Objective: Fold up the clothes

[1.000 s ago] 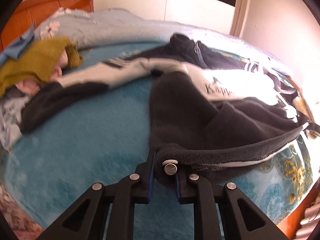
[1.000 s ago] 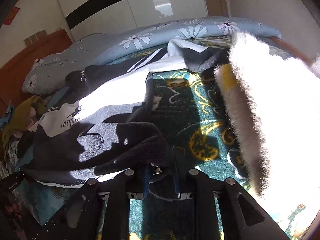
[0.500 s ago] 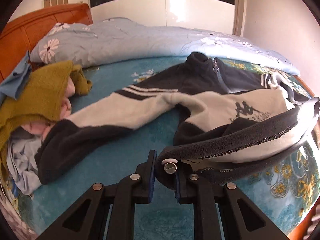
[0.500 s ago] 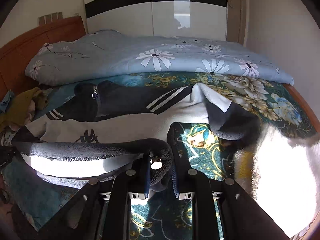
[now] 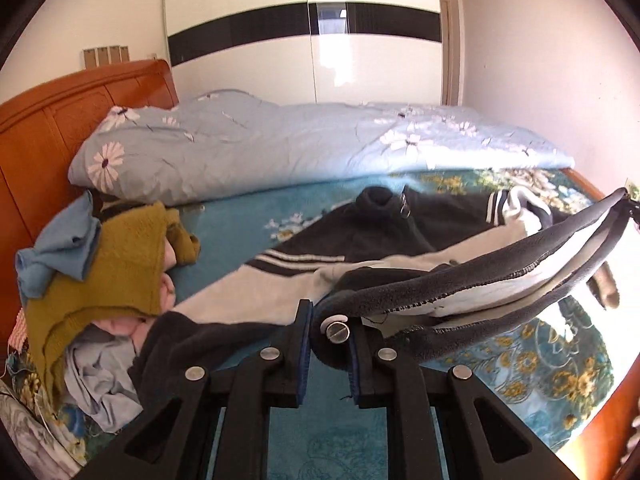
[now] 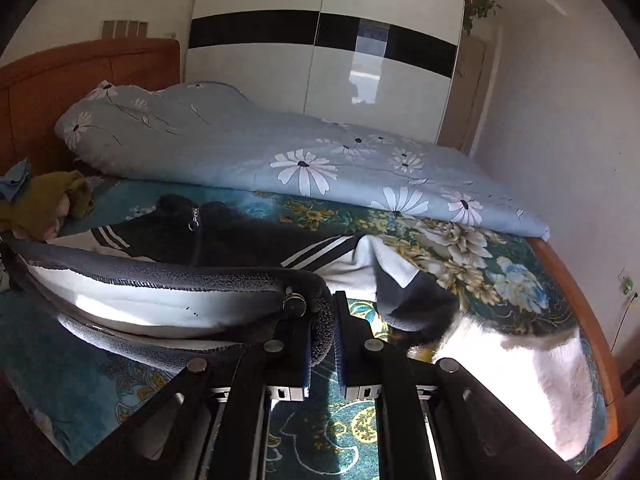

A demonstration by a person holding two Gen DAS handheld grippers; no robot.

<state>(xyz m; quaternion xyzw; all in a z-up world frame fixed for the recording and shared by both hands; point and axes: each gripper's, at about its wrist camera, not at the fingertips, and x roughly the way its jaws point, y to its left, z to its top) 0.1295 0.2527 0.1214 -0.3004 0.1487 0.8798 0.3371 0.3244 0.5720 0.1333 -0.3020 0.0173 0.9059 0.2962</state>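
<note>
A black and white fleece jacket (image 5: 380,232) with striped sleeves and a zip lies spread on the teal floral bed sheet (image 5: 240,216). Its dark hem (image 5: 500,276) is lifted off the bed and stretched taut between both grippers. My left gripper (image 5: 329,340) is shut on one corner of the hem, with fabric bunched between the pads. In the right wrist view, the jaws of my right gripper (image 6: 323,336) are closing tight on the other corner, and the hem (image 6: 160,276) runs away to the left. The jacket's collar and far sleeve (image 6: 400,280) still rest on the sheet.
A heap of clothes with a mustard sweater (image 5: 120,264) and a blue cloth (image 5: 64,248) lies at the left by the wooden headboard (image 5: 48,128). A blue daisy-print duvet (image 5: 280,148) lies along the far side. A white fluffy item (image 6: 540,368) sits at the right edge.
Both grippers have risen with the hem, pulling it off the sheet and stretching it level between them. The jacket's lower part has come up, while the collar stays down.
</note>
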